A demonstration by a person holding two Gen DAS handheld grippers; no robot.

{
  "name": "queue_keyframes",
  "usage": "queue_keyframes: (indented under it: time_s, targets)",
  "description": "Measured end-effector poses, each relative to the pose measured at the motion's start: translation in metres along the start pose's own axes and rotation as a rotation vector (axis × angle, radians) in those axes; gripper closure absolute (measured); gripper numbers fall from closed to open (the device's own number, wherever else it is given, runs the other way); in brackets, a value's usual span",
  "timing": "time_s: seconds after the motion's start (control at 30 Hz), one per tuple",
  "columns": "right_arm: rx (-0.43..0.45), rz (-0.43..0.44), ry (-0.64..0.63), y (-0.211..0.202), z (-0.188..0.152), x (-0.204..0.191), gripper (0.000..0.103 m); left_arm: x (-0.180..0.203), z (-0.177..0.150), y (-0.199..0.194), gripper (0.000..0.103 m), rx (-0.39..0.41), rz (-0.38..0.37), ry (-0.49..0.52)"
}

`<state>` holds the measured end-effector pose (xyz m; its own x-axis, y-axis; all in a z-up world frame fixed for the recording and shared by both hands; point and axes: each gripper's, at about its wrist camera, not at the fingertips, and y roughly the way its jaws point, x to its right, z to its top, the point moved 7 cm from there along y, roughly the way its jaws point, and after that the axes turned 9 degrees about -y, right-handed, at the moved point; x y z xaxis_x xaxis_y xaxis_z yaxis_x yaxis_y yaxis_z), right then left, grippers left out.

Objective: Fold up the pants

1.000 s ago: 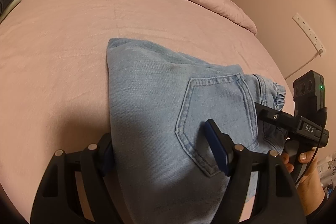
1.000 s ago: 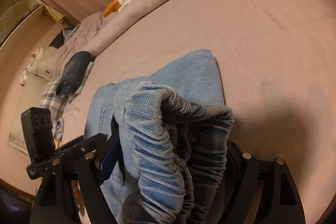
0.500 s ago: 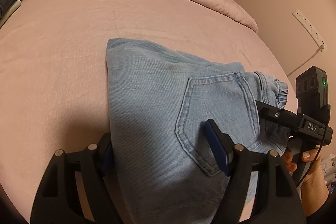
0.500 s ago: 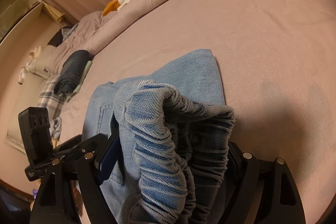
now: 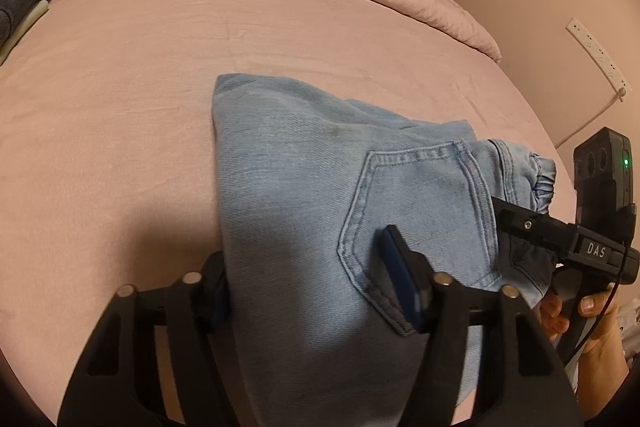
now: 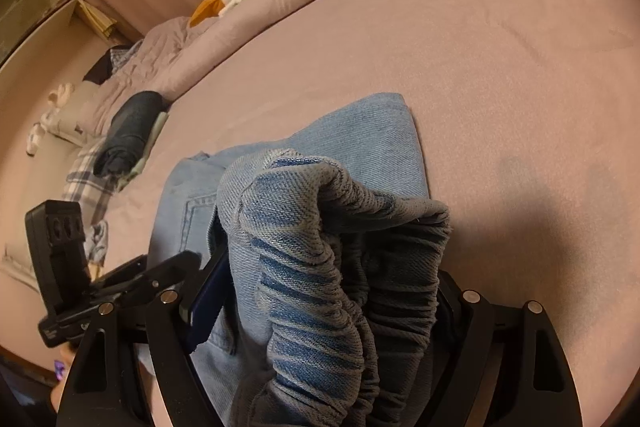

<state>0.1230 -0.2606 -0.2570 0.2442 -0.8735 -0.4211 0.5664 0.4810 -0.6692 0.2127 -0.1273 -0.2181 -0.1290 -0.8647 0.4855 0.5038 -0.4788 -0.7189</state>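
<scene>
Dim warm light, soft shadows; fisheye-bent edges, dark corners

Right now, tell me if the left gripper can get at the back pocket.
Probably yes. The left gripper already straddles the jeans, one finger lying on the back pocket. Nothing covers the pocket; the right gripper sits beyond its edge.

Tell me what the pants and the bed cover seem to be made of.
Pants: light blue denim, likely cotton; diagonal twill weave, contrast-stitched pocket, gathered elastic waistband.
Bed cover: soft matte woven fabric, pink, faintly creased; the fibre can't be told.
</scene>
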Motion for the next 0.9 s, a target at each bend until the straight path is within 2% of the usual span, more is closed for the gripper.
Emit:
queue_keyframes:
  time_s: [0.3,0.53,0.77,0.9]
  targets:
    - [0.004,-0.083,-0.005,0.001,0.001,-0.002,0.024,-0.004,-0.002,-0.006,0.06,0.016,0.023,-0.041]
    - [0.037,-0.174,-0.059,-0.006,0.002,-0.015,0.042,-0.003,-0.005,-0.013,0.071,0.032,0.034,-0.048]
    - [0.082,-0.266,-0.131,-0.016,0.007,-0.032,0.049,0.007,-0.007,-0.023,0.085,0.088,0.102,0.037]
    - [0.121,-0.313,-0.197,-0.025,0.009,-0.049,0.05,0.005,-0.01,-0.03,0.087,0.096,0.103,0.041]
